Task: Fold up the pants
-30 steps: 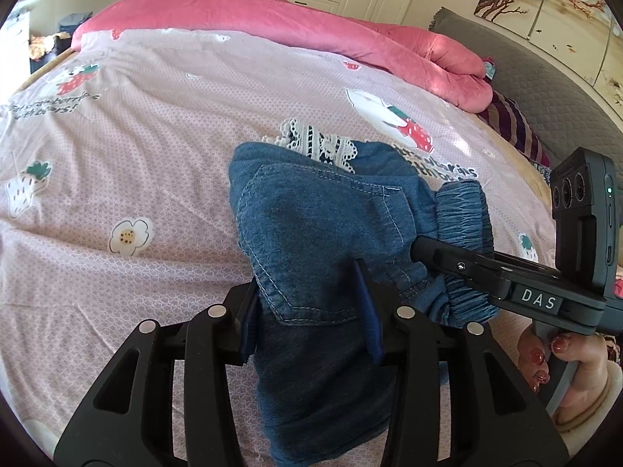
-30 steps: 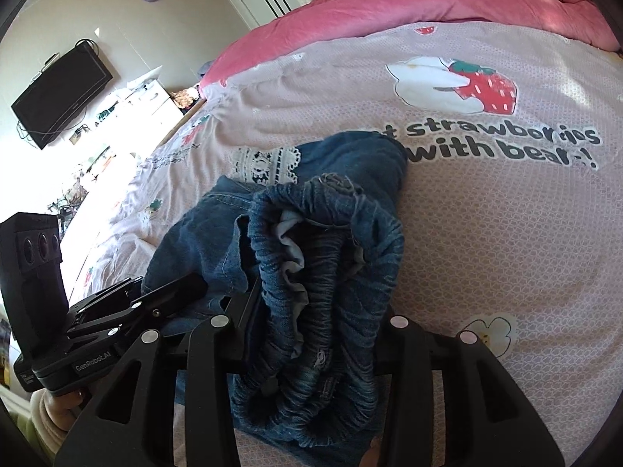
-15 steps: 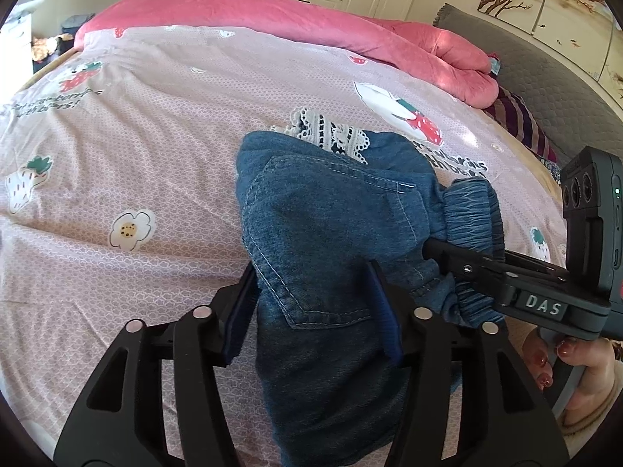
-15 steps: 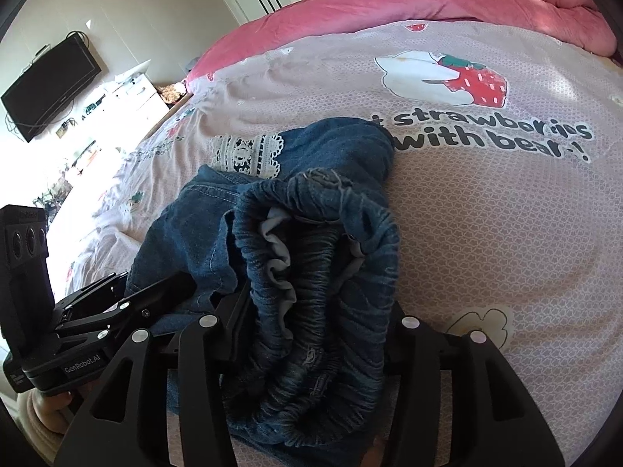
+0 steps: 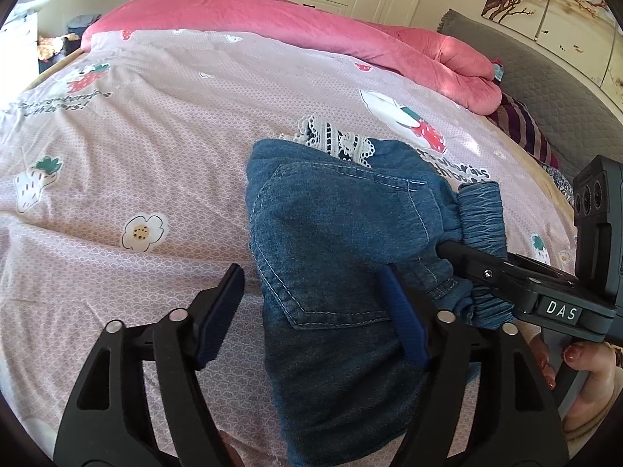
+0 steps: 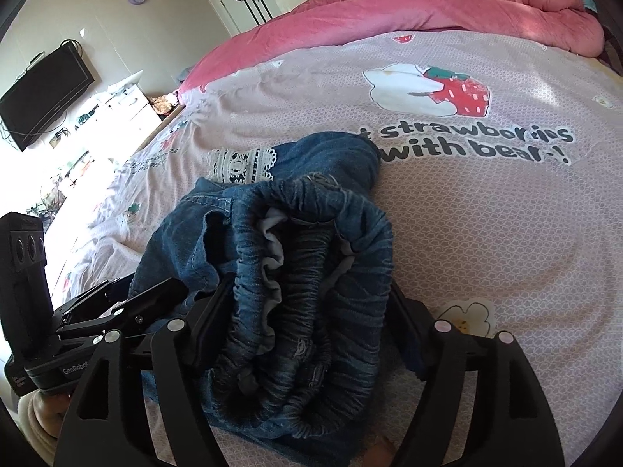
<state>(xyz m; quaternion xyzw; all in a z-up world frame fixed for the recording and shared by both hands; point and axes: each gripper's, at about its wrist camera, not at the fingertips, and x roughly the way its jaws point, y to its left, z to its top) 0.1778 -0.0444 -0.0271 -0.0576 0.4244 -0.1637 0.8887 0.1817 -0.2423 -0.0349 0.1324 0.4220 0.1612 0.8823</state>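
The blue denim pants (image 5: 335, 233) lie folded in a bundle on the pink strawberry bedsheet (image 5: 155, 116), with a white lace trim (image 5: 338, 142) at the far edge. My left gripper (image 5: 311, 311) is open; its left finger is clear of the cloth and its right finger rests on the back pocket. My right gripper (image 6: 307, 311) is open around the gathered elastic waistband (image 6: 296, 272), which bulges between its fingers. The right gripper also shows in the left wrist view (image 5: 506, 272), at the waistband end. The left gripper shows in the right wrist view (image 6: 117, 311).
A rolled pink duvet (image 5: 311, 35) lies along the far side of the bed. A grey headboard (image 5: 545, 89) and striped pillow (image 5: 521, 128) are at the right. A TV (image 6: 43, 93) and cluttered dresser stand beyond the bed's left edge.
Both grippers have opened wider and let go of the pants. The left gripper's left finger has come off the cloth. The bundle has settled on the sheet.
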